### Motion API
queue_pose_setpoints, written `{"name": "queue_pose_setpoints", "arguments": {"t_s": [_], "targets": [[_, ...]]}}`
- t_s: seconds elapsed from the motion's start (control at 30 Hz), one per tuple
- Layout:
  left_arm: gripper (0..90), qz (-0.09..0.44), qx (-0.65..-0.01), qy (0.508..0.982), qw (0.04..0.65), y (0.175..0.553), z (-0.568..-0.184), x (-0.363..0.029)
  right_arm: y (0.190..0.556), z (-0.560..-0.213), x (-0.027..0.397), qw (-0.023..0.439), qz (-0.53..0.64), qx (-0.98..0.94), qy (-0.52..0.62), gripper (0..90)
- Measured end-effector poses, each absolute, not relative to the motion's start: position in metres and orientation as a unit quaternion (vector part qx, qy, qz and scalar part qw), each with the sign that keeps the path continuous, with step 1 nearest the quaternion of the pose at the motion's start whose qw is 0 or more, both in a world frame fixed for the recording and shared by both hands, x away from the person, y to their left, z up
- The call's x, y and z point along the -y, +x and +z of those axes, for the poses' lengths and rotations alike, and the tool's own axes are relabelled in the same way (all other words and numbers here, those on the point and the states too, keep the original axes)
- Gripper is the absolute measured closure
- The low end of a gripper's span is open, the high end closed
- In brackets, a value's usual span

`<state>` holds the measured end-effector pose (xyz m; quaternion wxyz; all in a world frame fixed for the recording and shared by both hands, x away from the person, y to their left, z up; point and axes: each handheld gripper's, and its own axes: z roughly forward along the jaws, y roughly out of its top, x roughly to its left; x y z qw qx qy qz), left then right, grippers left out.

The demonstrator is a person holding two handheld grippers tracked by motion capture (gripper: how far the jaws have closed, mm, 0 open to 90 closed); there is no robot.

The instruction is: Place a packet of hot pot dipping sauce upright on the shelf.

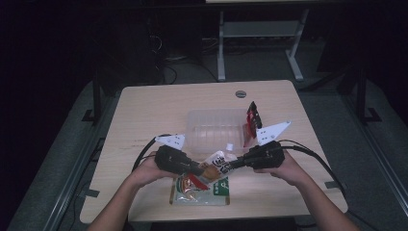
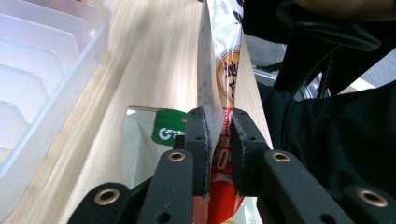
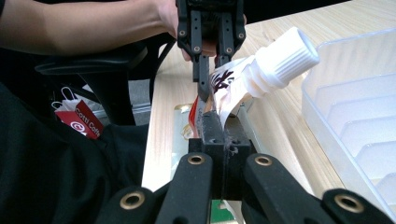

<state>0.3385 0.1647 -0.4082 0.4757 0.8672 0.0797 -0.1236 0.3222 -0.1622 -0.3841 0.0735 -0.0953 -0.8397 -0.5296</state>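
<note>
High view: spouted pouch [image 1: 217,164] stretched lengthwise between left hand-held gripper [image 1: 196,169] and right hand-held gripper [image 1: 234,163], both clamped on it.

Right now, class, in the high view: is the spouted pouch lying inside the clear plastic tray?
No: the spouted pouch is held between the left gripper and right gripper, in front of the clear tray.

Bare table [image 1: 144,110] along left edge and far corners, clear tray [image 1: 211,127] blocking centre, red packet [image 1: 252,122] beside it toward right edge, flat pouch [image 1: 199,191] at near edge.
</note>
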Motion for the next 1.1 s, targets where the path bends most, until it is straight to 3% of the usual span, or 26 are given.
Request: {"name": "queue_pose_setpoints", "arguments": {"t_s": [0.53, 0.7, 1.1], "targets": [[76.1, -0.063, -0.125, 0.862, 0.487, 0.345, -0.405, -0.179, 0.322, -0.377, 0.164, 0.073, -0.553, 0.824, -0.099, 90.0], [64.3, -0.041, -0.141, 0.868, 0.475, 0.343, -0.407, -0.177, 0.322, -0.372, 0.165, 0.081, -0.57, 0.812, -0.102, 90.0], [41.2, -0.012, -0.148, 0.873, 0.466, 0.332, -0.402, -0.19, 0.329, -0.36, 0.173, 0.047, -0.595, 0.79, -0.138, 90.0]]}}
